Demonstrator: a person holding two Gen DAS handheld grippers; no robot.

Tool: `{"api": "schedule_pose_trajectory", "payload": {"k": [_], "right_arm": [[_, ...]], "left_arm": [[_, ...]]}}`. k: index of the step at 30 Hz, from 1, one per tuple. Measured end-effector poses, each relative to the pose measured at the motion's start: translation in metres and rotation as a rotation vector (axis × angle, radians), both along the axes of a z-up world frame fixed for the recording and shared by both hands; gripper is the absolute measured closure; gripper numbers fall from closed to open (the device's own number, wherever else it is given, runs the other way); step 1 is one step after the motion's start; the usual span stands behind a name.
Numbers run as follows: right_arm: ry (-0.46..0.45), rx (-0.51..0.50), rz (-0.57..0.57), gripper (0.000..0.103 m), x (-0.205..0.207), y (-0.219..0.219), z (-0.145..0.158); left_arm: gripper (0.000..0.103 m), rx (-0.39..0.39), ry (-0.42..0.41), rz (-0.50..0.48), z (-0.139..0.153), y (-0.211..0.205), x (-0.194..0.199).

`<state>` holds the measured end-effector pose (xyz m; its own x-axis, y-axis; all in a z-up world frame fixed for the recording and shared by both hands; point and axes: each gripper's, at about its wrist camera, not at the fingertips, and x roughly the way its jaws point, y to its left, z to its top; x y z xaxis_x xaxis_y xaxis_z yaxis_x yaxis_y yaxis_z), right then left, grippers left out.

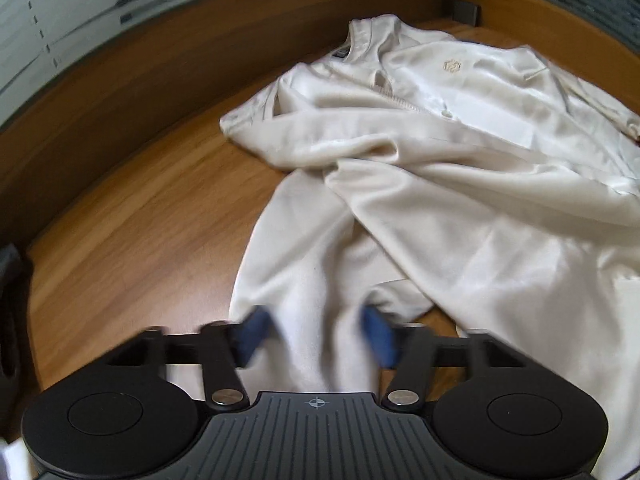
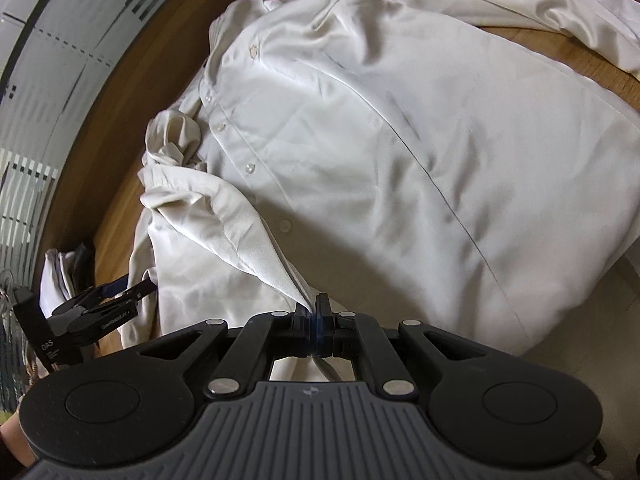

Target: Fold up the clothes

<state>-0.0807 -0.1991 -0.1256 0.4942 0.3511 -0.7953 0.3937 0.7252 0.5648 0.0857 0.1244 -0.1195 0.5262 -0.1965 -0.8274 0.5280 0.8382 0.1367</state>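
Note:
A cream button-up shirt [image 1: 440,168] lies crumpled on the wooden table [image 1: 140,208]. My left gripper [image 1: 316,330] is open, its blue-padded fingers [image 1: 252,336] astride the near edge of the shirt's lower part; the image is blurred there. In the right wrist view the shirt [image 2: 400,128] fills most of the frame, button placket running from upper left to the gripper. My right gripper [image 2: 314,322] is shut on a fold of the shirt's front edge near the hem. The left gripper [image 2: 120,300] shows at the left, at the shirt's edge.
A wooden raised rim [image 1: 120,80] borders the table at the back and left, with a pale patterned wall [image 1: 80,8] behind it. Other folded cloth [image 2: 60,276] lies at the left edge of the right wrist view. A dark object [image 1: 10,320] sits at the far left.

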Motion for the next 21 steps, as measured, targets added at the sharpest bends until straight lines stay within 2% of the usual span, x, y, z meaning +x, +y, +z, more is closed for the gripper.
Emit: {"api": "schedule_pose_trajectory", "payload": {"k": [2,8,14,18,21], "right_arm": [[-0.013,0.003,-0.006,0.1,-0.001,0.002,0.006],[-0.04,-0.052,-0.026,0.1,-0.003,0.008,0.034],[-0.025,-0.201,-0.063,0.1,-0.006,0.003,0.052],[0.038,-0.306,-0.087,0.101,-0.011,-0.006,0.048],[0.118,-0.402,-0.041,0.101,-0.014,-0.007,0.033]], "left_arm": [[0.096,0.023,-0.008,0.033,0.003,0.003,0.008],[0.098,0.005,-0.086,0.24,0.025,0.053,0.043],[0.098,-0.004,-0.125,0.419,0.04,0.118,0.081],[0.098,0.003,-0.134,0.532,0.041,0.154,0.097],[0.098,0.01,-0.138,0.601,0.039,0.171,0.099]]}}
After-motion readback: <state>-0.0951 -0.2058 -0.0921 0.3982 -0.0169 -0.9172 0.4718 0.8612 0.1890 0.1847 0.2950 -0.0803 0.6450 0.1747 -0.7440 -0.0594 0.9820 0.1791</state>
